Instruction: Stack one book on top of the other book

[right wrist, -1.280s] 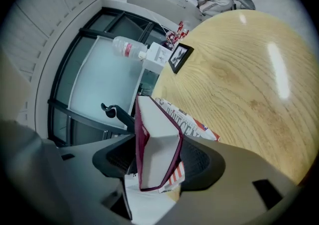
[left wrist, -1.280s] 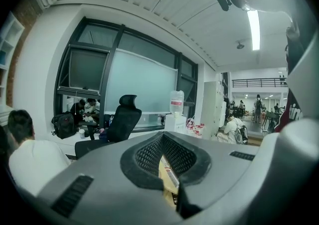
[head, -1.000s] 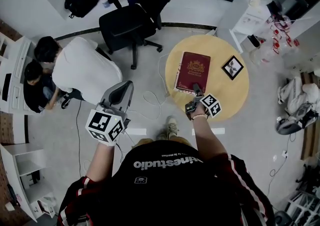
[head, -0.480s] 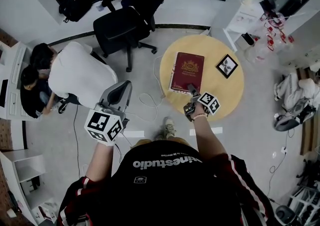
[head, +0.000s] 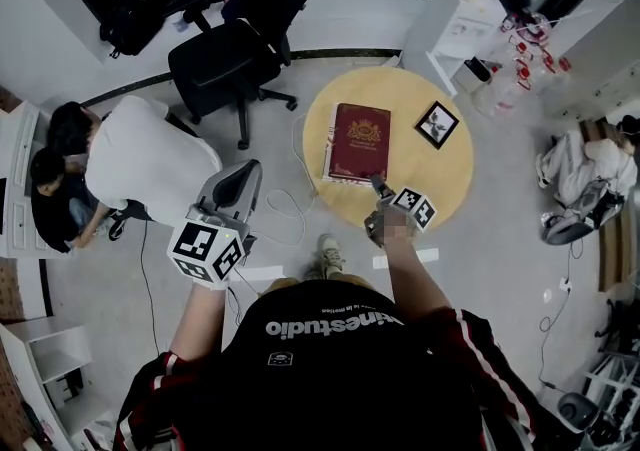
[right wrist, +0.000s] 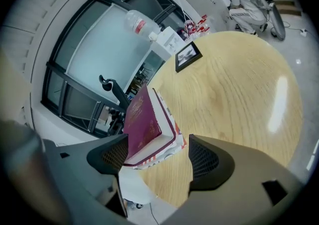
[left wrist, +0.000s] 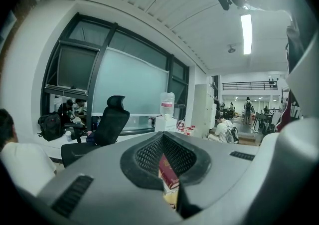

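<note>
Grey jaws of the left gripper point(head: 243, 177) are seen pressed together with only a slit left, and nothing is gripped. It is held over the floor, well apart from the round table point(head: 455, 184). On the table's left half the maroon book point(head: 358, 134) is found lying flat on the lower book point(right wrist: 164, 153). Its long axis runs away from the person and its near short edge is turned to the right gripper point(head: 378, 182). That gripper, much the nearer, is poised just at this edge. Its jaws have just been opening and are spread wide, with the stack's corner framed beyond them and untouched. Backing straight off is judged enough. Further right, a picture frame point(head: 437, 125) is seen apart from the stack. Of the lower book only a striped edge is shown, so the far edges' alignment cannot be told.
</note>
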Tool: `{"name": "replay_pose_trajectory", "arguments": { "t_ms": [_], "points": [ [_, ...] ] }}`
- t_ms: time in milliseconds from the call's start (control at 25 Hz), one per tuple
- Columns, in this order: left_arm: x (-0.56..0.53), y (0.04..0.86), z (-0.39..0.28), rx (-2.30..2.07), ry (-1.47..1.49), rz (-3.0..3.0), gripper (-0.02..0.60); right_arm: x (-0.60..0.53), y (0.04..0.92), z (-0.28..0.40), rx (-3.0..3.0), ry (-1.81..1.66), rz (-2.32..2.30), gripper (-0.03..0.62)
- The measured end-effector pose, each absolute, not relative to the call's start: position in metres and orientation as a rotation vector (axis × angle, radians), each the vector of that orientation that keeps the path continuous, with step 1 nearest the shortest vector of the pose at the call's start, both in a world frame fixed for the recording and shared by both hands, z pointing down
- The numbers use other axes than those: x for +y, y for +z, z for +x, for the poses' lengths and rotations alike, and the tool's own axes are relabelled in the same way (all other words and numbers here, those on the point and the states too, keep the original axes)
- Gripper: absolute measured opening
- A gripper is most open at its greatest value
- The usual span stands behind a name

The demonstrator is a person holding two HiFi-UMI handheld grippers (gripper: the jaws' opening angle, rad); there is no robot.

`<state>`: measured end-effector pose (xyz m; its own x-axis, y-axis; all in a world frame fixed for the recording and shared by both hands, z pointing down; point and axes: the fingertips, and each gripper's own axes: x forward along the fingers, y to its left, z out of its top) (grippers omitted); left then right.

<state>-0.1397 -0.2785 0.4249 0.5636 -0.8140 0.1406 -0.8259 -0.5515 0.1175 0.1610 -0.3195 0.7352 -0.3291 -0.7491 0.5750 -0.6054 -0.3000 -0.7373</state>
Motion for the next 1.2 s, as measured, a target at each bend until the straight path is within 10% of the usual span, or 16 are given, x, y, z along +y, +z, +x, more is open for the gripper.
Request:
{"name": "replay_pose_trajectory", "arguments": {
  "t_ms": [600,1200],
  "points": [
    [-0.294,0.422,-0.125,-1.395,0.08,2.627,0.015,-0.362,0.684,0.187,2.29,-1.282,-1.958,0.373],
    [-0.327,0.43,-0.106,-1.379,0.115,2.622,0.015,-0.373,0.718,0.162,2.432,-1.469,-1.798,0.221]
  ]
}}
